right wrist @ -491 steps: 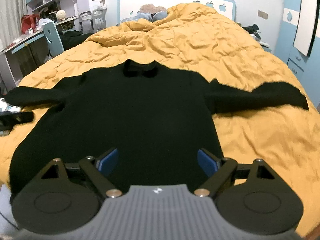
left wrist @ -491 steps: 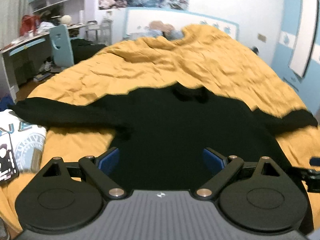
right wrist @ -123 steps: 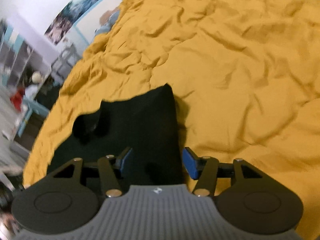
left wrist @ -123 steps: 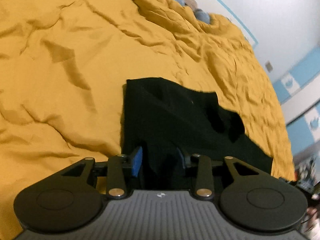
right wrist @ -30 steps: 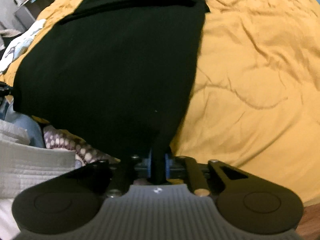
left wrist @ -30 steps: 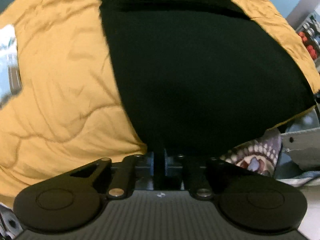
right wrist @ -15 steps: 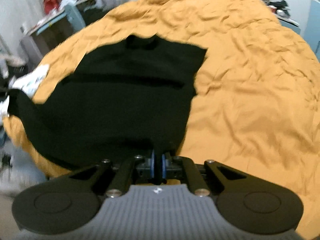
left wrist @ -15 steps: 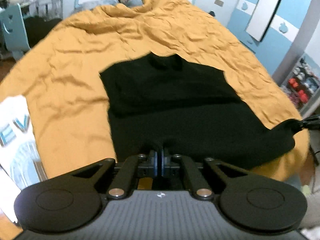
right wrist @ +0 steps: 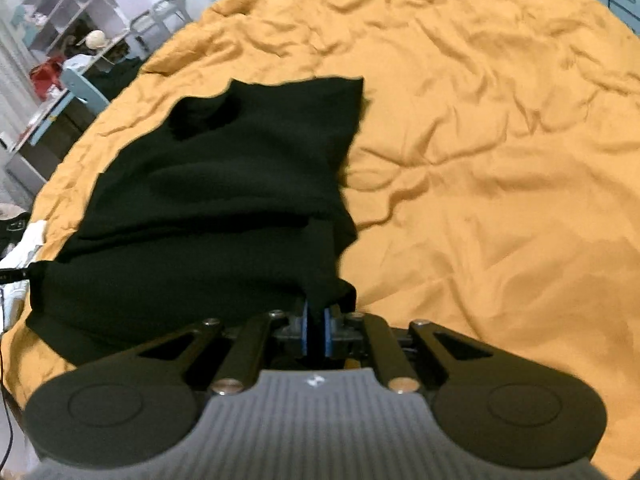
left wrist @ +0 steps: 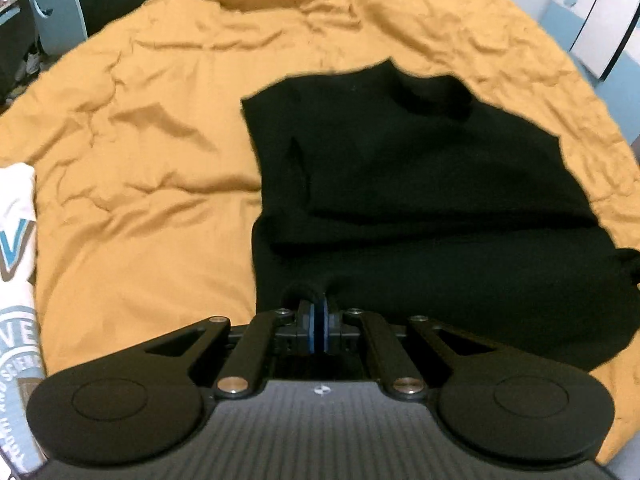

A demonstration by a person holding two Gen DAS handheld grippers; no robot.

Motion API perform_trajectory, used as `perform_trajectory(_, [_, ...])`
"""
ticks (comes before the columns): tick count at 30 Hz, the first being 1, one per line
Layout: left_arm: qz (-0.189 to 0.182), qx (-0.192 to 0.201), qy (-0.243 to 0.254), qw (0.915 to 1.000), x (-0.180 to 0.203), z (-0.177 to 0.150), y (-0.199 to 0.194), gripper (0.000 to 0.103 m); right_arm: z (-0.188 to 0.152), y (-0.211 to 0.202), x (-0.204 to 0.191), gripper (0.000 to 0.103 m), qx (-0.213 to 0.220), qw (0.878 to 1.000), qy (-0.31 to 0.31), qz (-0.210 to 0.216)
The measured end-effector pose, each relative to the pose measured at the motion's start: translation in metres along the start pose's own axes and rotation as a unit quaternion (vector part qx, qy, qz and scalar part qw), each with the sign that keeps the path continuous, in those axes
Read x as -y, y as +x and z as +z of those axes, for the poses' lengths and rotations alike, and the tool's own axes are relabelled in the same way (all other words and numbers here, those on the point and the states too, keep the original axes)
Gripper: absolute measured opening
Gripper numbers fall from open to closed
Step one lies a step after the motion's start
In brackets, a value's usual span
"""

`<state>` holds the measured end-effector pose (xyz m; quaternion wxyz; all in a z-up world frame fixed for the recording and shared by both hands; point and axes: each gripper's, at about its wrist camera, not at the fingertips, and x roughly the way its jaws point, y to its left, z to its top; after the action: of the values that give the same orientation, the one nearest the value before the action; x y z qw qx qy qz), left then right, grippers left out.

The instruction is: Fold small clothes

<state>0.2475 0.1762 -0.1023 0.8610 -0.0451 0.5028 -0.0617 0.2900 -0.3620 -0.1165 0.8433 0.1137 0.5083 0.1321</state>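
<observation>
Left wrist view: left gripper point(left wrist: 318, 322) and right gripper point(right wrist: 315, 326) each clamp the black sweater's point(left wrist: 420, 184) hem, probably to fold it toward the collar point(left wrist: 434, 98).

I see one black knit sweater point(left wrist: 420, 184) lying on the mustard-yellow quilt point(left wrist: 140, 184), sleeves folded in so it forms a rough rectangle. Its collar points away from me; the near hem is lifted and doubling over the body.

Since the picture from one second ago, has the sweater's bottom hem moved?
Yes. The black sweater's hem, pinched by the left gripper, has travelled up the orange duvet toward the collar.
</observation>
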Motion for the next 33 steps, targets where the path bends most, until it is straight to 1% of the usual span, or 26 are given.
perform_trajectory(1, [0.006,-0.002,0.000,1.0000,0.000,0.000,0.004,0.007,0.000,0.003,-0.001,0.008,0.001,1.000,-0.005,-0.011])
perform_trajectory(2, [0.009,-0.004,0.000,1.0000,-0.001,0.001,0.005,0.013,0.000,0.003,-0.002,0.017,0.004,1.000,-0.014,-0.023])
perform_trajectory(4, [0.008,-0.003,0.007,0.9999,-0.002,0.003,0.002,0.016,0.002,-0.001,-0.005,0.028,0.012,0.998,-0.038,-0.040])
perform_trajectory(6, [0.012,0.001,0.033,0.9994,0.002,0.005,-0.007,0.023,0.003,-0.011,-0.009,0.027,0.018,0.997,-0.061,-0.050])
perform_trajectory(7, [0.020,0.007,0.050,0.9985,0.006,0.006,-0.014,0.028,0.002,-0.017,-0.014,0.028,0.022,0.995,-0.077,-0.055])
perform_trajectory(8, [0.030,0.014,0.068,0.9972,0.010,0.006,-0.022,0.036,0.002,-0.022,-0.018,0.028,0.027,0.993,-0.094,-0.061])
perform_trajectory(9, [0.033,0.021,0.086,0.9955,0.015,0.005,-0.031,0.039,0.000,-0.029,-0.023,0.030,0.030,0.992,-0.108,-0.065])
perform_trajectory(10, [0.027,0.027,0.105,0.9938,0.019,0.004,-0.041,0.041,-0.002,-0.034,-0.029,0.031,0.037,0.989,-0.123,-0.070])
perform_trajectory(12, [0.008,0.031,0.136,0.9902,0.027,0.000,-0.051,0.050,-0.007,-0.043,-0.038,0.032,0.052,0.986,-0.143,-0.075])
perform_trajectory(13, [0.001,0.033,0.158,0.9868,0.034,-0.004,-0.056,0.051,-0.011,-0.046,-0.043,0.032,0.057,0.984,-0.151,-0.072])
perform_trajectory(15, [-0.005,0.030,0.213,0.9766,0.050,-0.017,-0.061,0.054,-0.018,-0.049,-0.050,0.032,0.060,0.984,-0.156,-0.065])
perform_trajectory(16, [-0.004,0.026,0.242,0.9699,0.059,-0.025,-0.061,0.054,-0.022,-0.049,-0.054,0.032,0.060,0.984,-0.157,-0.061])
perform_trajectory(18, [0.003,0.017,0.286,0.9580,0.074,-0.039,-0.054,0.054,-0.031,-0.049,-0.060,0.032,0.063,0.984,-0.158,-0.057])
perform_trajectory(19, [0.014,0.015,0.305,0.9520,0.080,-0.045,-0.048,0.054,-0.036,-0.048,-0.063,0.032,0.069,0.983,-0.160,-0.056])
perform_trajectory(21, [0.041,0.016,0.330,0.9431,0.089,-0.057,-0.036,0.054,-0.045,-0.046,-0.068,0.032,0.078,0.982,-0.164,-0.057])
perform_trajectory(23, [0.053,0.020,0.355,0.9330,0.096,-0.064,-0.026,0.054,-0.053,-0.042,-0.072,0.032,0.071,0.982,-0.164,-0.054])
perform_trajectory(25, [0.068,0.033,0.379,0.9222,0.104,-0.071,-0.018,0.056,-0.059,-0.039,-0.074,0.032,0.065,0.983,-0.164,-0.050])
perform_trajectory(27, [0.077,0.037,0.404,0.9106,0.112,-0.078,-0.010,0.058,-0.064,-0.038,-0.073,0.032,0.068,0.983,-0.162,-0.052])
perform_trajectory(29, [0.090,0.032,0.434,0.8959,0.119,-0.086,0.002,0.058,-0.067,-0.038,-0.071,0.032,0.069,0.984,-0.155,-0.053])
perform_trajectory(30, [0.100,0.036,0.450,0.8867,0.122,-0.091,0.007,0.060,-0.068,-0.038,-0.070,0.032,0.067,0.985,-0.152,-0.052])
perform_trajectory(33, [0.121,0.047,0.487,0.8637,0.130,-0.102,0.018,0.060,-0.070,-0.037,-0.067,0.034,0.063,0.985,-0.153,-0.051])
